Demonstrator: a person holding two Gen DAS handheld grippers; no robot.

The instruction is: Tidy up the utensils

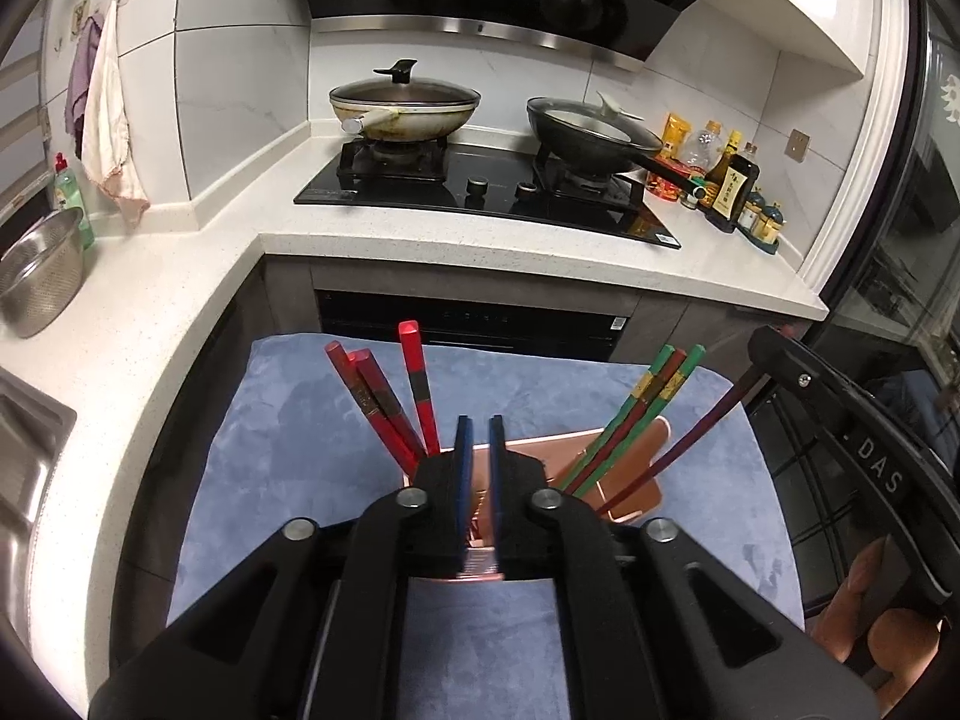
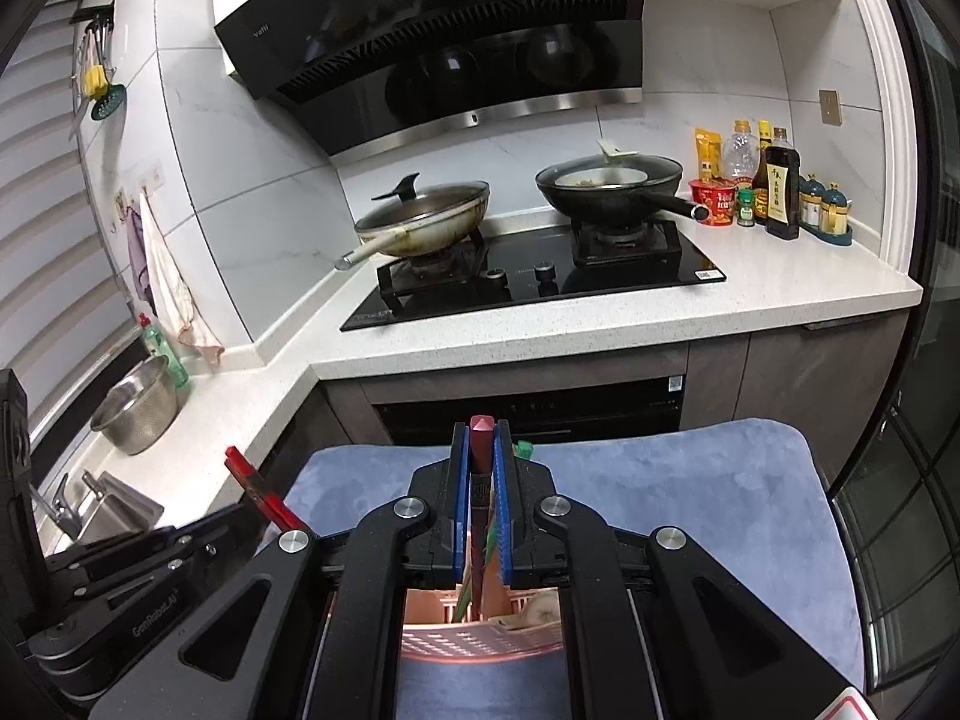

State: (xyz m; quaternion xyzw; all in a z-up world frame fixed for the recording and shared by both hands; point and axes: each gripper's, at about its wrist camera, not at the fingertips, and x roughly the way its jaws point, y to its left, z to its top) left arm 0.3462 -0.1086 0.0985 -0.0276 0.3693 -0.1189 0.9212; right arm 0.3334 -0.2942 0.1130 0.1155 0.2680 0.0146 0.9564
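Holder: pink perforated plastic utensil holder (image 1: pixel 636 498) stands on the blue plush cloth (image 1: pixel 300 468), right under both my tools, so sticks can drop straight in.
Right gripper (image 2: pixel 481 501): my fingers are clamped on a dark maroon chopstick (image 2: pixel 481 456), held upright with its lower end down inside the holder, ready to let go, I judge.
Left gripper (image 1: pixel 479 480): fingers a narrow gap apart, nothing between them.
Sorted so far: red chopsticks (image 1: pixel 384 414) lean in the left part, green and red chopsticks (image 1: pixel 636 414) in the right.
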